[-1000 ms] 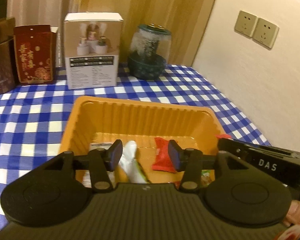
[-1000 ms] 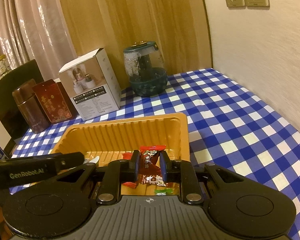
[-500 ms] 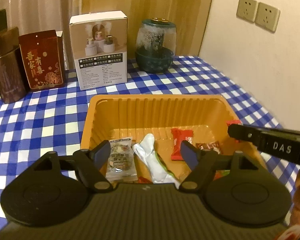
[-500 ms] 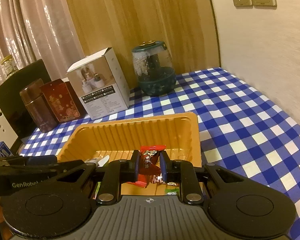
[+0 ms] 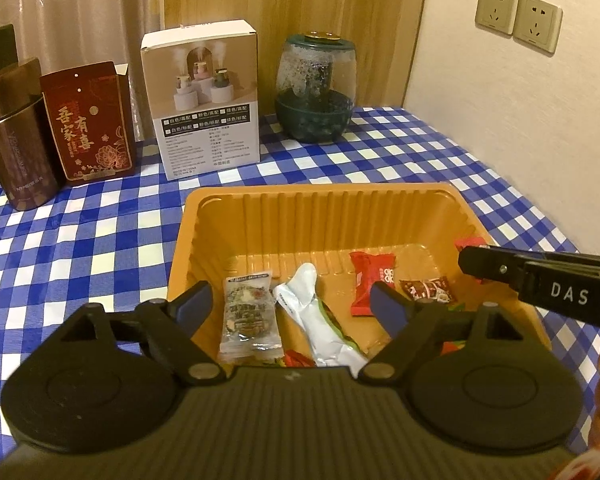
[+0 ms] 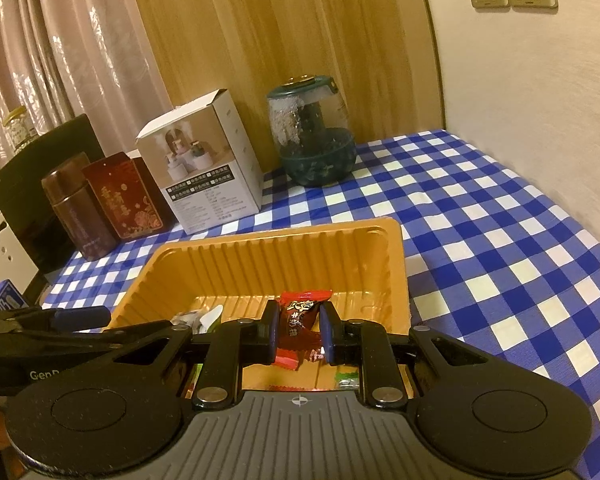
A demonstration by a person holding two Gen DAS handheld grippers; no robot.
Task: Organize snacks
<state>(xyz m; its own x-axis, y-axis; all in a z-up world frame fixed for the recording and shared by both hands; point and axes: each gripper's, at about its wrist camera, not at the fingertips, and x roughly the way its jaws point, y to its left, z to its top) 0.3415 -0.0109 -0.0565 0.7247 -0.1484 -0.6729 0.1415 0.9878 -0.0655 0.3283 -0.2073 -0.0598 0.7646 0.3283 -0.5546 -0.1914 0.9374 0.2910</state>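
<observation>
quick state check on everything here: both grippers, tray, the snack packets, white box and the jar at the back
left gripper: jaws open, just been opening, pressing nothing
right gripper: shut on dark red candy, above the tray
orange tray: on the checked cloth, holding several packets
clear packet: lying flat in tray
white packet: lying in tray
red packet: lying in tray
white box: upright, top flap raised
green jar: upright, lid on

Dim, warm yellow-orange cast throughout. Soft shadows, no hard glare (only a faint sheen on the curtain (image 6: 72, 60) far beyond the fingers). Strong fisheye bending toward the edges, dark vignetted corners. Slightly soft, grainy focus overall.
</observation>
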